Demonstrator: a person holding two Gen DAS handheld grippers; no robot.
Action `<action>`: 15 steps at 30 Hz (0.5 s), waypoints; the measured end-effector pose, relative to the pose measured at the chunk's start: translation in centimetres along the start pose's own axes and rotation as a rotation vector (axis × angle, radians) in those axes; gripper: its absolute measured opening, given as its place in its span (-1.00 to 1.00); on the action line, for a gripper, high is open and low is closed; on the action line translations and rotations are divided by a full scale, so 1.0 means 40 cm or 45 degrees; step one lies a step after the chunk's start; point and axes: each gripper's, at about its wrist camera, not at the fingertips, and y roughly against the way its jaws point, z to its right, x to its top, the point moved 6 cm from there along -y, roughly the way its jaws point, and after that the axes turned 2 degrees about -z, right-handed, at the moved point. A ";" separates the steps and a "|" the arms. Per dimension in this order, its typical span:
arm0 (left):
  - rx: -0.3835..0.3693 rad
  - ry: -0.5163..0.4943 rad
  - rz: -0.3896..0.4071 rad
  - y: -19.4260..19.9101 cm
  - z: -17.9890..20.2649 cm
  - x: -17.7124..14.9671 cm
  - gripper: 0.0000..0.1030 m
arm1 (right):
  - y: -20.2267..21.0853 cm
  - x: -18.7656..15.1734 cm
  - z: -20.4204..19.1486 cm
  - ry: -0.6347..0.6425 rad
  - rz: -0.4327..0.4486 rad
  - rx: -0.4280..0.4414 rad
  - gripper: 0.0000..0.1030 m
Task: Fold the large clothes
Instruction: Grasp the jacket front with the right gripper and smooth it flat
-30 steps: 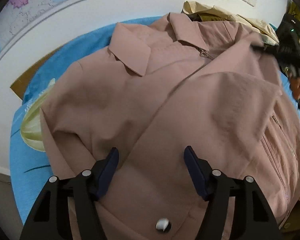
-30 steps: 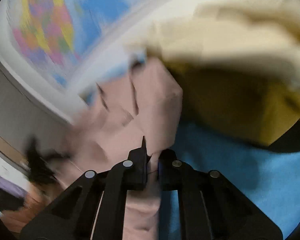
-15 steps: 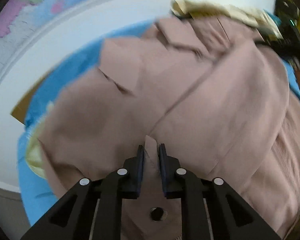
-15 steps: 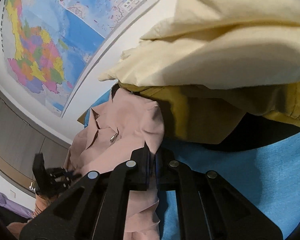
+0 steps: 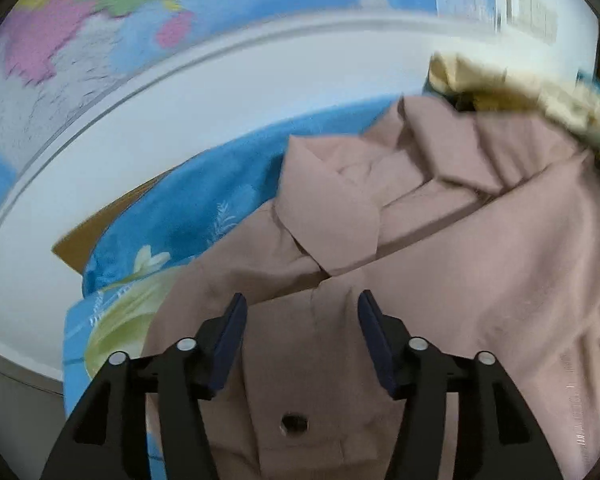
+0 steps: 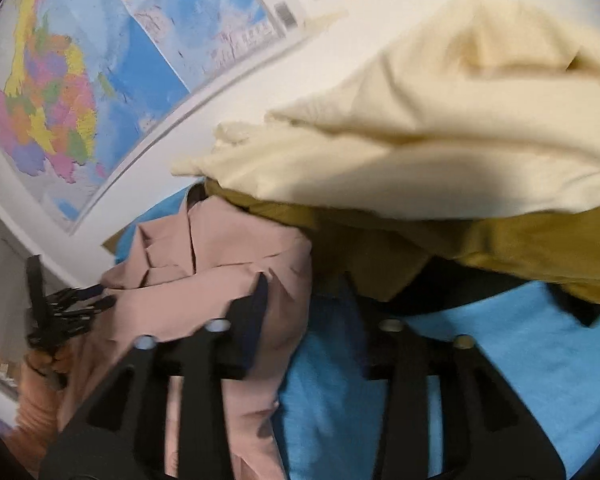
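Both grippers — left (image 5: 300, 322), right (image 6: 310, 308) — hold jaws wide apart, gripping nothing; pink jacket (image 5: 480, 280) lies flat between the left jaws.

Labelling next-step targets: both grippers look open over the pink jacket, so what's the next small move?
Probably lower the left gripper and shut it on the pink jacket near the hem. Both grippers are open and hold nothing; the right gripper sits at the jacket's edge over the blue sheet, and the jacket's bottom half is still unfolded.

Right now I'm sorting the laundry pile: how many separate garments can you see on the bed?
3, possibly more hidden. The pink jacket lies spread in front; the cream garment is heaped beyond its collar, on top of the mustard garment.
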 end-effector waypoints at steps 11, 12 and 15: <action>-0.069 0.077 0.106 0.211 -0.020 -0.181 0.48 | -0.145 -0.171 -0.439 0.570 -0.337 0.348 0.01; -0.073 0.063 0.088 0.205 -0.010 -0.194 0.50 | -0.180 -0.189 -0.451 0.571 -0.390 0.355 0.01; -0.064 0.012 -0.001 0.170 0.031 -0.248 0.46 | -0.273 -0.222 -0.450 0.573 -0.506 0.259 -0.03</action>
